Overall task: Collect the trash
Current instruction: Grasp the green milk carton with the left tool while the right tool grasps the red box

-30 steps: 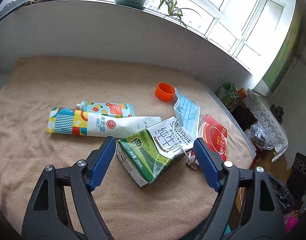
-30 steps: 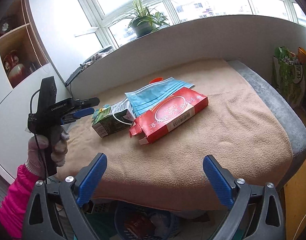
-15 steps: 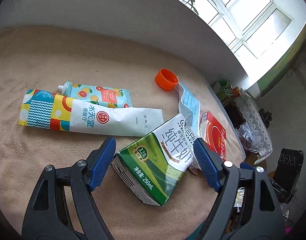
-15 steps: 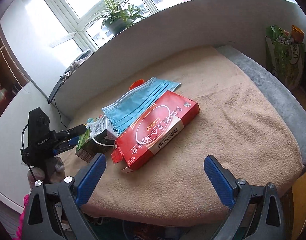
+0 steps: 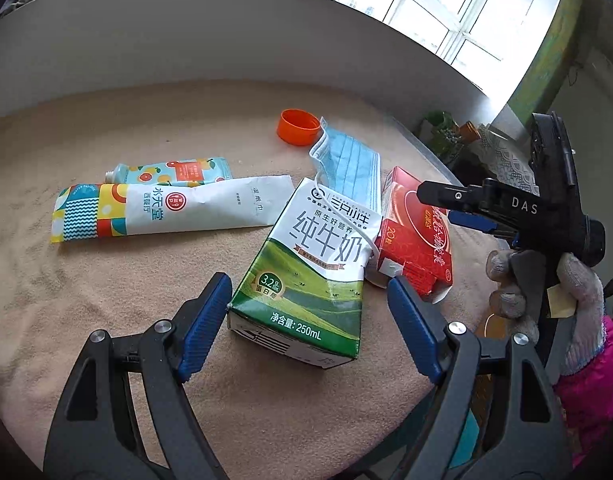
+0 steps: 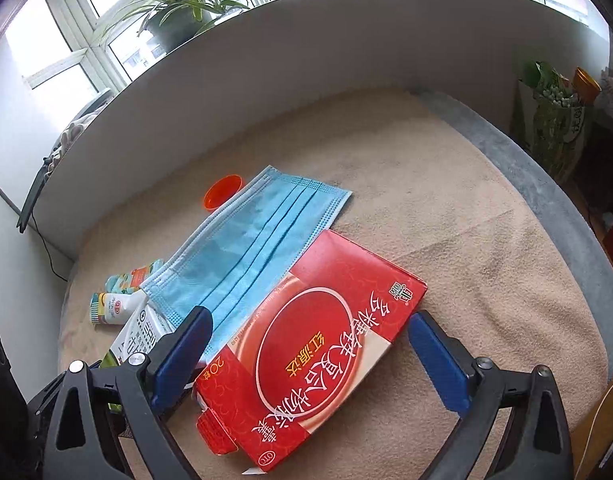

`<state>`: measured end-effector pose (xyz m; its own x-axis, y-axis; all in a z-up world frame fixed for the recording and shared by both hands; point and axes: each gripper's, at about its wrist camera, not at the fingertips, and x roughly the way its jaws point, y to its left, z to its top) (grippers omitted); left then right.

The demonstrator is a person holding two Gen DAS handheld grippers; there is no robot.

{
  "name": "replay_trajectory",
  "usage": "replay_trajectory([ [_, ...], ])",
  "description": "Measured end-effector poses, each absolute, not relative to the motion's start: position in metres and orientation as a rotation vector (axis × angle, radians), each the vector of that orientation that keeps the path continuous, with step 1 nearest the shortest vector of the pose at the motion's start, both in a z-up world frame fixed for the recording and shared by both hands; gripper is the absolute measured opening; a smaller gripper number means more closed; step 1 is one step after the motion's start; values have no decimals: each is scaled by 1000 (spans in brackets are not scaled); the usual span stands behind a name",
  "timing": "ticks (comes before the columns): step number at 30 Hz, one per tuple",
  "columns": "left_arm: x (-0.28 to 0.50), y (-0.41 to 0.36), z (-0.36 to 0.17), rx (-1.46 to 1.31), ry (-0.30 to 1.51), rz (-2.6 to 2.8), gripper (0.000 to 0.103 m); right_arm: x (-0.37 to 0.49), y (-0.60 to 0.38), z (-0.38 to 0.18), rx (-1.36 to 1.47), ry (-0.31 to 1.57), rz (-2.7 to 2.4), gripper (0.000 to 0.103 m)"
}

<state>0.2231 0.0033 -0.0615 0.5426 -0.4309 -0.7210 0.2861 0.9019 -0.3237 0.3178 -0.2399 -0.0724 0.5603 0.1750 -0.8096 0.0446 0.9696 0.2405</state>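
My left hand-held gripper [image 5: 308, 312] stands open around the bottom of the green milk carton [image 5: 306, 276], not pressing it. The carton lies on the beige blanket [image 5: 106, 292], touching the red box [image 5: 416, 236]. The right hand-held gripper [image 5: 466, 208] is above that box.

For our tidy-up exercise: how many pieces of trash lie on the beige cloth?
6: orange cap at the back, blue mask beside it, red box on the right, milk carton nearest, and a white tube with a small tube on the left. More may be hidden.
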Motion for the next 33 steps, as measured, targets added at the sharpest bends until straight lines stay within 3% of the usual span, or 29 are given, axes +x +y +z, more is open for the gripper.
replay_trajectory([
  [15,230,-23,-65,-28,905,-382,82,352,-235,-94,51,1062,56,103],
  [18,228,-20,-68,-20,916,-380,68,349,-245,-91,-7,1035,58,102],
  [20,225,-14,-69,-29,922,-379,68,349,-255,-90,-22,1030,57,102],
  [29,202,8,-64,10,919,-320,68,331,-318,-90,257,1085,131,102],
  [33,202,9,-66,17,917,-277,85,322,-322,-90,322,1095,126,103],
])
